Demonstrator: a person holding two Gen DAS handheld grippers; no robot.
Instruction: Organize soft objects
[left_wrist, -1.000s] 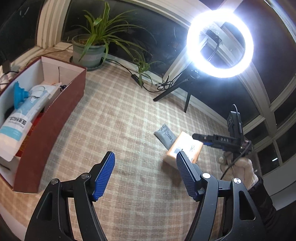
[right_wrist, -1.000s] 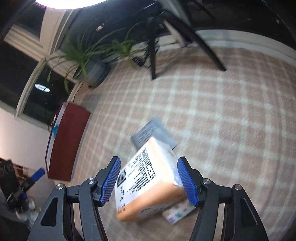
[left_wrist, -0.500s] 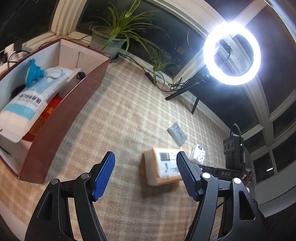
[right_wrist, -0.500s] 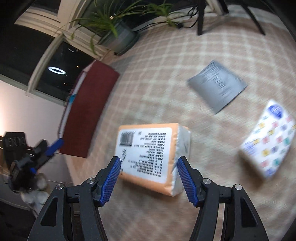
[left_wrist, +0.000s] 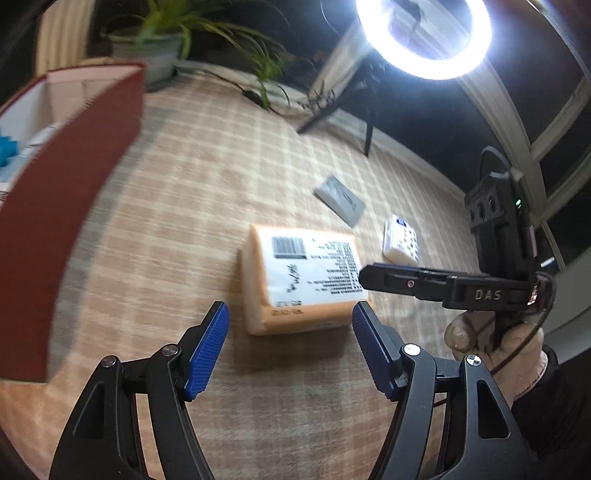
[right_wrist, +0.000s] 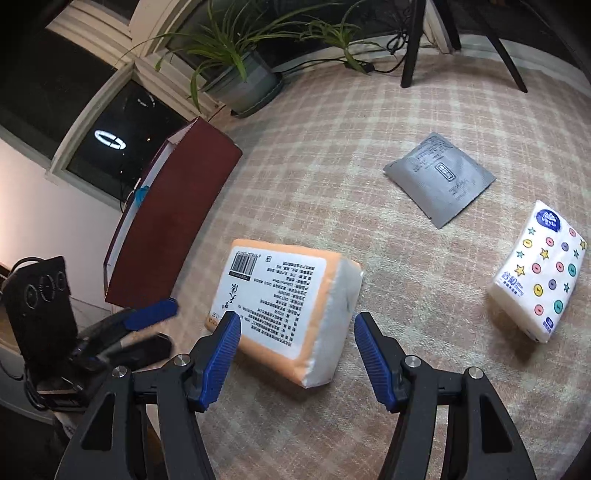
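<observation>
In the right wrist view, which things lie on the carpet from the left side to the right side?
Dark red box → orange tissue pack → grey sachet → white tissue pack with stars and dots.

A second ago the orange tissue pack (right_wrist: 284, 314) hung tilted between the right gripper (right_wrist: 291, 354) jaws, above the patterned tissue pack (right_wrist: 539, 269); now it lies flat on the checked carpet (right_wrist: 369, 229), well apart from it. The left gripper (left_wrist: 290, 347) has dropped closer to it.
</observation>
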